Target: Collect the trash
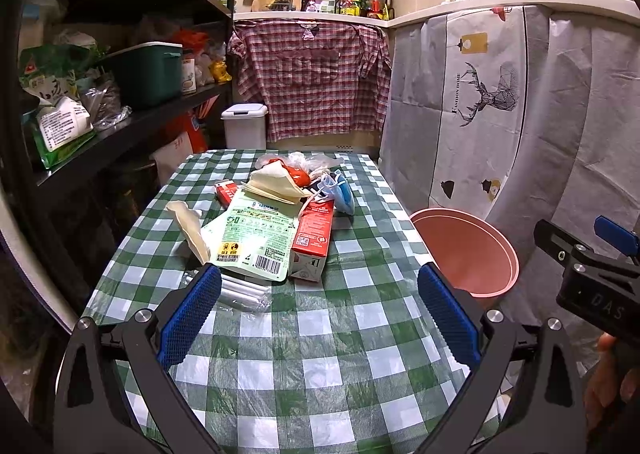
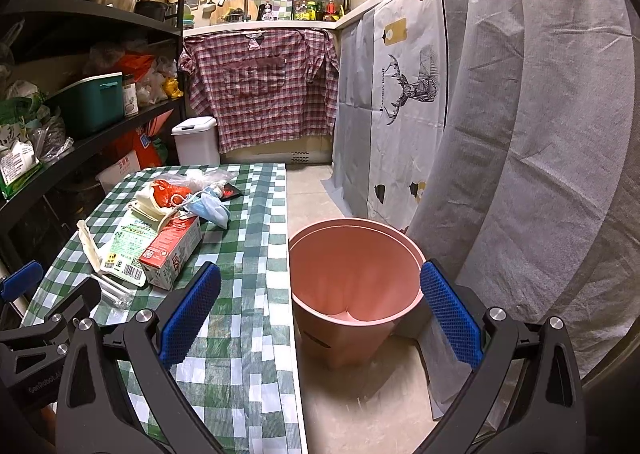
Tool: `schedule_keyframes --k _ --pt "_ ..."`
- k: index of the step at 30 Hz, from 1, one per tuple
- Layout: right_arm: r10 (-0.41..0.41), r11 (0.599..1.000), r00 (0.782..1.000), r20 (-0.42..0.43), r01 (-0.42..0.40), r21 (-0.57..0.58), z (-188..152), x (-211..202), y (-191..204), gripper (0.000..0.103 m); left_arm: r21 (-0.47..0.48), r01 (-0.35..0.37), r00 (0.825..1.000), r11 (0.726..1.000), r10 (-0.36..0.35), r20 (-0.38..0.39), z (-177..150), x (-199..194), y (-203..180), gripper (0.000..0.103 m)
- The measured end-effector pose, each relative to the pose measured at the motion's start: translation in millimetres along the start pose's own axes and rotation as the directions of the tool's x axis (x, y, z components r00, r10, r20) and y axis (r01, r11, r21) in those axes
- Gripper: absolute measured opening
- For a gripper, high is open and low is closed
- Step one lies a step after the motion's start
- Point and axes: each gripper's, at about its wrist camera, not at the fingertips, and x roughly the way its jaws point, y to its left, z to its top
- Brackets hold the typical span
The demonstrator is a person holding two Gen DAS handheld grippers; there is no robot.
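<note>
Trash [image 1: 276,213] ahead of open left tool [image 1: 320,302]

We see a green-and-white checked tablecloth [image 1: 304,318] at the centre, a red-and-white carton [image 1: 312,240] and pale green packet [image 1: 256,234] above it, a pink bin [image 2: 352,274] at right, blue gripper pads [image 1: 192,318], and a red plaid shirt [image 1: 312,73] at upper centre.

Checked table [image 1: 312,334] carries trash pile [image 1: 276,221]; floor [image 2: 360,406] carries bin [image 2: 352,294]
</note>
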Motion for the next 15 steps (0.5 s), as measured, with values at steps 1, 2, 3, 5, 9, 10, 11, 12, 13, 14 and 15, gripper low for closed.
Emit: schedule_keyframes --k 1,2,3,5,9,10,11,12,13,14,15 --pt "0.0 1.0 1.0 -0.001 0.0 0.001 1.1 0.5 -1.2 0.098 0.0 -0.002 1.0 1.0 0.002 0.0 0.0 0.2 0.0 0.095" --pt "0.001 1.0 1.0 -0.001 -0.001 0.003 0.8 0.4 -1.0 0.098 0.0 -0.005 1.0 1.0 0.005 0.0 0.3 0.4 -0.1 0.095" --pt "0.001 1.0 1.0 -0.001 -0.001 0.003 0.4 0.2 -0.5 0.098 -0.001 -0.006 1.0 1.0 0.006 0.0 -0.1 0.4 0.3 0.095" --pt "-0.001 1.0 1.0 -0.001 0.001 0.003 -0.2 0.1 0.0 0.098 -0.003 -0.008 1.0 1.0 0.008 0.002 -0.5 0.8 0.8 0.094" --pt "0.001 1.0 1.0 -0.004 -0.001 0.008 0.1 0.6 -1.1 0.098 -0.005 -0.009 1.0 1.0 0.009 0.0 -1.8 1.1 1.6 0.089" --pt "-0.002 1.0 1.0 -0.002 0.002 0.005 -0.6 0.2 -0.3 0.098 -0.004 -0.012 1.0 1.0 0.012 0.0 -1.9 1.3 1.5 0.087" --pt "0.0 1.0 1.0 -0.001 0.0 0.005 -0.6 0.3 -0.5 0.097 -0.001 -0.013 1.0 1.0 0.013 0.0 -1.8 1.1 0.8 0.086" --pt "0.001 1.0 1.0 -0.002 -0.001 0.004 -1.2 0.8 -0.2 0.096 0.0 -0.014 1.0 1.0 0.014 0.0 -1.9 0.9 0.8 0.082" --pt "0.005 1.0 1.0 -0.005 -0.005 0.005 -0.6 1.8 -0.6 0.096 -0.002 -0.014 1.0 1.0 0.014 0.003 -2.1 0.9 1.5 0.08" --pt "0.006 1.0 1.0 -0.008 -0.006 0.006 -1.0 2.2 0.1 0.096 -0.003 -0.016 1.0 1.0 0.016 0.008 -2.1 0.1 1.7 0.079" --pt "0.008 1.0 1.0 -0.01 -0.008 0.009 -0.9 2.5 0.3 0.095 -0.003 -0.021 1.0 1.0 0.021 0.011 -2.3 -0.4 1.8 0.079"
